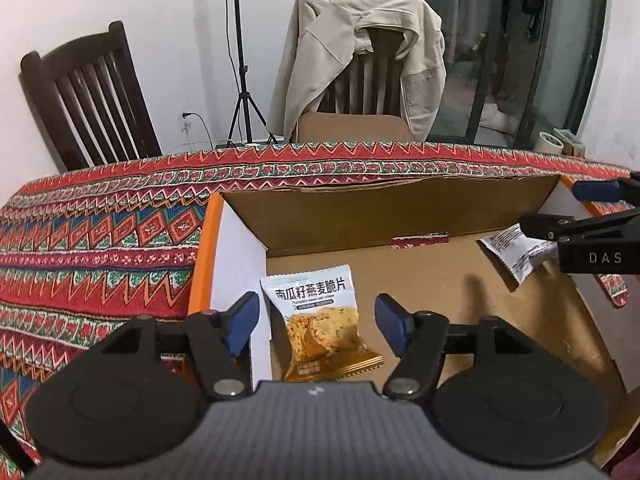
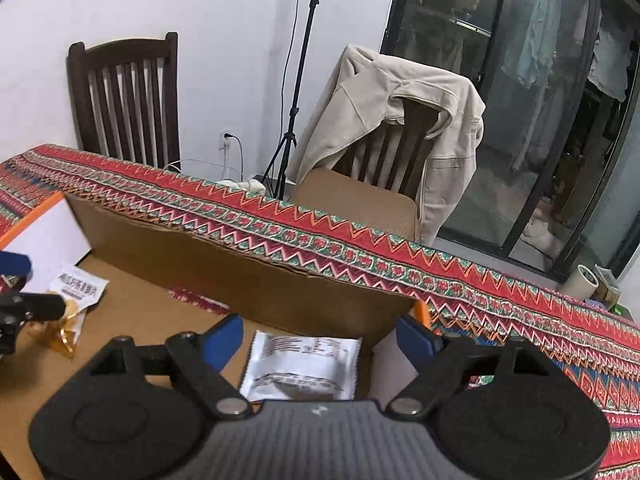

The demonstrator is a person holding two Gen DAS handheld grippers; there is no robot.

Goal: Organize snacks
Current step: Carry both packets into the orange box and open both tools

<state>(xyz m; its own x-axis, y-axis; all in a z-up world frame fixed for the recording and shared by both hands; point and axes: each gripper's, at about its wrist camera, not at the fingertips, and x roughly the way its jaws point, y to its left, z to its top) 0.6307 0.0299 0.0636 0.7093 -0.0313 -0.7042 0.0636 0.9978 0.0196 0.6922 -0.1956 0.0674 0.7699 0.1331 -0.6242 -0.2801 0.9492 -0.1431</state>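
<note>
Over the cardboard box (image 1: 400, 216): left gripper (image 1: 316, 322) spread wide, orange snack packet (image 1: 322, 320) between fingers (untouched); right gripper (image 2: 320, 344) likewise spread above white packet (image 2: 300, 368).

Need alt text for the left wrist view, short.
Open left gripper hovers over a pumpkin-seed oat crisp packet lying in a cardboard box on a patterned tablecloth. The right gripper reaches in beside a white packet.

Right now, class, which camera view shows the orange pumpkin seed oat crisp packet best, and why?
The left wrist view: the pumpkin seed oat crisp packet lies face up, centred between the open jaws, its print readable. The right wrist view shows it small at the left edge, partly hidden by the left gripper.
</note>
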